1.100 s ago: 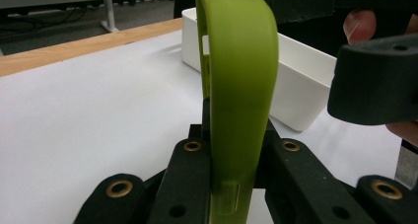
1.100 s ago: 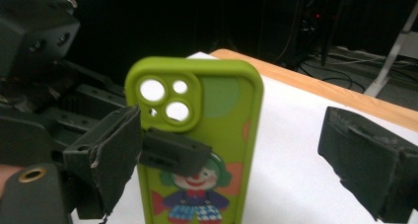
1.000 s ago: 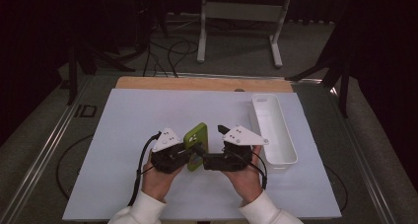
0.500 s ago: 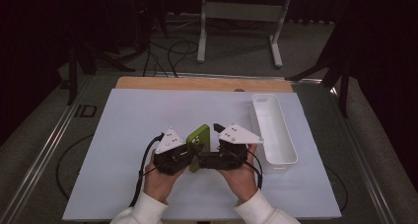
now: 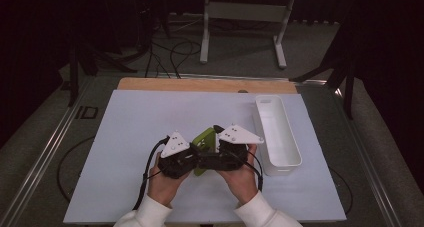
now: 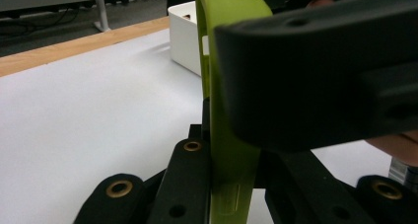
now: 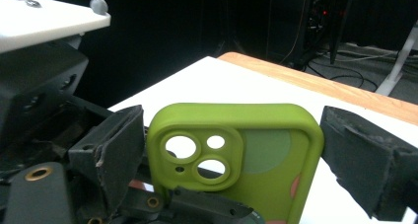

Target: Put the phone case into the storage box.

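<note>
White mat [image 5: 125,152] on the table, white bin [image 5: 278,132] at right. Green phone case [image 5: 204,139] stands on edge mid-mat, clamped flat between left gripper [image 6: 231,184] jaws; right gripper [image 7: 231,150] jaws flank its edges, left pad touching, right just clear

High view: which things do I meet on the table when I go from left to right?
left gripper → green phone case → right gripper → white bin
</note>
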A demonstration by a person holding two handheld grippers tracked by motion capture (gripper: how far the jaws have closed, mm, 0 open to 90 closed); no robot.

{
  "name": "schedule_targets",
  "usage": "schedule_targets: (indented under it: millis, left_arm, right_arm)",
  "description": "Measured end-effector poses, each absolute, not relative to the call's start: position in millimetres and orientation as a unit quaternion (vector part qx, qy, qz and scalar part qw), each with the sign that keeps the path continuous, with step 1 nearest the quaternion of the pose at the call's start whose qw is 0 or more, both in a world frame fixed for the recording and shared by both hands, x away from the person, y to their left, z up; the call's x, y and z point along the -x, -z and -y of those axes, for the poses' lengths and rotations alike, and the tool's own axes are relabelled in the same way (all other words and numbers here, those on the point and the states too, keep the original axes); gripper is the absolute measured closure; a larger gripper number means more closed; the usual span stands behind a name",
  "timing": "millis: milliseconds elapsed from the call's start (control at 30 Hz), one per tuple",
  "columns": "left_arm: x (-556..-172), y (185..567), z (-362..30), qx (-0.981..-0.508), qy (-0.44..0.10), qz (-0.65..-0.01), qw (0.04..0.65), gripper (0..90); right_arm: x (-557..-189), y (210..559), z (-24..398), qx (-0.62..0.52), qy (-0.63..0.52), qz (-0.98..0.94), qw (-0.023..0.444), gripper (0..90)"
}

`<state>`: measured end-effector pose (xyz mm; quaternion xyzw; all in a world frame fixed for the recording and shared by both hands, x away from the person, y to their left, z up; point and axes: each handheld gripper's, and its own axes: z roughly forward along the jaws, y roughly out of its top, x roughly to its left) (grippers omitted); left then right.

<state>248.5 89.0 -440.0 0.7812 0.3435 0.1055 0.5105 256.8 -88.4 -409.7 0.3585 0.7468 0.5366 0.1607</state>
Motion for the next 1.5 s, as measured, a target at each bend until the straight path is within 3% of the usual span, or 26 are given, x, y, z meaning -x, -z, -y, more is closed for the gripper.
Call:
schedule_targets:
  millis: [1233, 1500]
  left_arm:
    - [-247.5, 439.9, -83.9, -0.783, -0.109, -0.334, 0.513, 82.1]
    - [-248.0, 442.7, -83.3, -0.782, -0.106, -0.344, 0.509, 55.7]
  right_arm:
    - [-257.8, 412.7, 85.7, -0.376, -0.525, -0.744, 0.174, 15.9]
    - [-258.0, 410.0, 87.7, -0.376, -0.522, -0.744, 0.181, 16.0]
